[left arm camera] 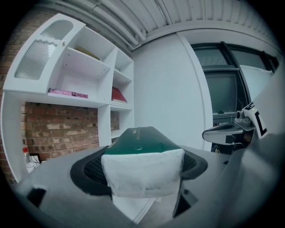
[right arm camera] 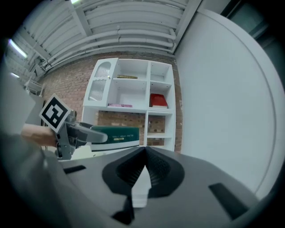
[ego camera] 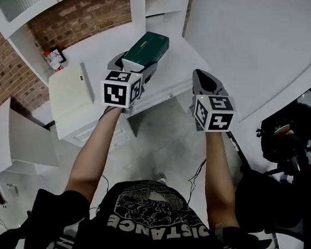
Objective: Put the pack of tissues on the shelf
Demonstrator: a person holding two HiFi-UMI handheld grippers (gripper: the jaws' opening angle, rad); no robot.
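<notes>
The pack of tissues (ego camera: 146,46) is a dark green box with a white end, and my left gripper (ego camera: 133,64) is shut on that white end. It is held in the air above the white counter (ego camera: 92,46). In the left gripper view the pack (left arm camera: 142,140) fills the space between the jaws of the left gripper (left arm camera: 142,167) and points toward the white shelf unit (left arm camera: 84,71). My right gripper (ego camera: 203,79) hovers to the right, shut and empty. In the right gripper view the right gripper (right arm camera: 144,153) faces the shelf unit (right arm camera: 133,95), with the pack (right arm camera: 116,135) at the left.
A pink book (left arm camera: 67,93) and a red object (left arm camera: 116,95) lie on shelves. A small bottle (ego camera: 52,57) stands at the back of the counter by the brick wall. A cream panel (ego camera: 71,94) lies at the left. Dark equipment (ego camera: 291,134) stands at the right.
</notes>
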